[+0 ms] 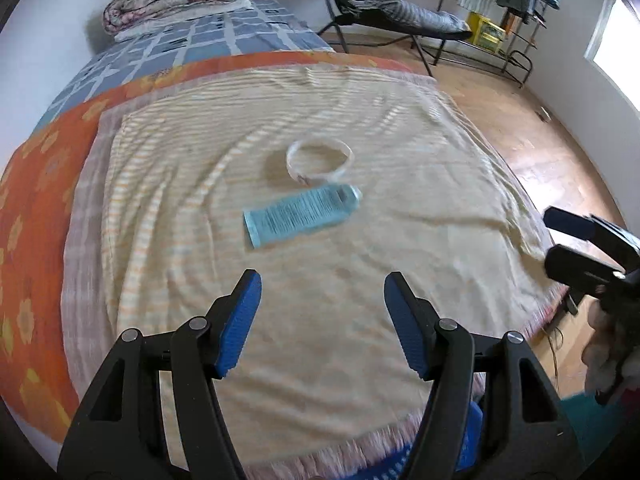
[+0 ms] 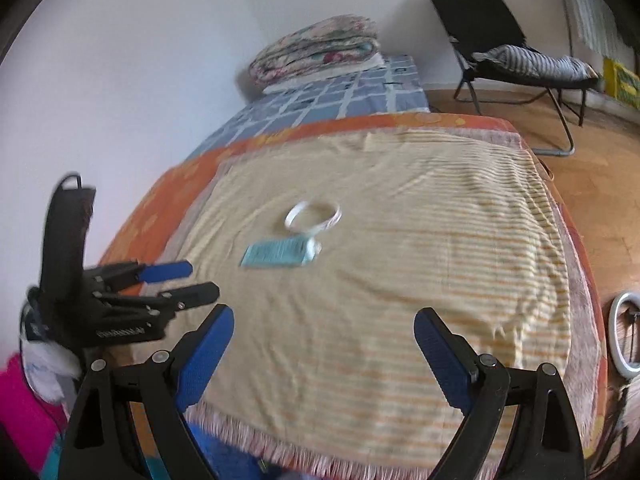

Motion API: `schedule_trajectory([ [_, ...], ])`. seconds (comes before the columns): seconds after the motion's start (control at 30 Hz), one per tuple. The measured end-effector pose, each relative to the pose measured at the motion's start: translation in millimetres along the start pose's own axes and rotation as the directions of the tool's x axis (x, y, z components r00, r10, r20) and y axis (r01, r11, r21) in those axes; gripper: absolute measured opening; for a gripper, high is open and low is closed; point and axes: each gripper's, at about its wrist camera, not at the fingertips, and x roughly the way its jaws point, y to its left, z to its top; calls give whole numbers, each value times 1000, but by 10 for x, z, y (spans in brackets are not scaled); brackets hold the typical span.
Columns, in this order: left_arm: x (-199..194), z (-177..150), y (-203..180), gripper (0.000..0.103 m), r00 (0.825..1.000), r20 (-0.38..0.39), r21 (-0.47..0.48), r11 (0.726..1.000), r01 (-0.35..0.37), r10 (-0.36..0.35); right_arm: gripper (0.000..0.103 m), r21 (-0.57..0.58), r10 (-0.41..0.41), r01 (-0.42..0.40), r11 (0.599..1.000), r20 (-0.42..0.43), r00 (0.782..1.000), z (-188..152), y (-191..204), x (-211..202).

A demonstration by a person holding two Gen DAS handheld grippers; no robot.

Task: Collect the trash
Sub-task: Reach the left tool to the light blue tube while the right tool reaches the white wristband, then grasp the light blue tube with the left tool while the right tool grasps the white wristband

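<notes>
We see the blue tube [image 1: 301, 216] lying flat on the bed's striped blanket [image 1: 200, 184], mid-frame, touching a white ring [image 1: 320, 160] just above it. The left tool [image 1: 322, 312] and the right tool [image 2: 324, 344], both open and empty, sit below, well apart from it.

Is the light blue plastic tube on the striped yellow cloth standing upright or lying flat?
Lying flat: the light blue plastic tube rests lengthwise on the striped yellow cloth, printed side up.

tube's [image 1: 301, 215] print blurred, nothing legible
</notes>
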Motion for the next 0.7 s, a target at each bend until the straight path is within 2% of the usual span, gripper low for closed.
schedule_trajectory([
  [0.23,451,423,146,66,998,-14,-57,996,62,-63,93,36,-58,57,998,19,998,327,-146,183],
  [0.33,637,520,182,66,997,-31,-65,996,66,-68,93,38,-76,77,996,-12,997,443,-210,259],
  [0.43,805,600,223,66,997,-47,-73,995,63,-67,93,61,-69,73,996,-61,996,479,-286,337],
  [0.57,1002,669,303,66,994,-71,-103,992,76,-84,93,99,-67,74,992,-76,995,474,-388,417],
  [0.67,1090,695,379,66,990,-81,-140,984,107,-119,93,101,-80,89,991,-86,993,473,-421,484],
  [0.7,1111,693,387,62,987,-92,-146,982,118,-133,93,98,-85,94,991,-89,992,460,-411,493],
])
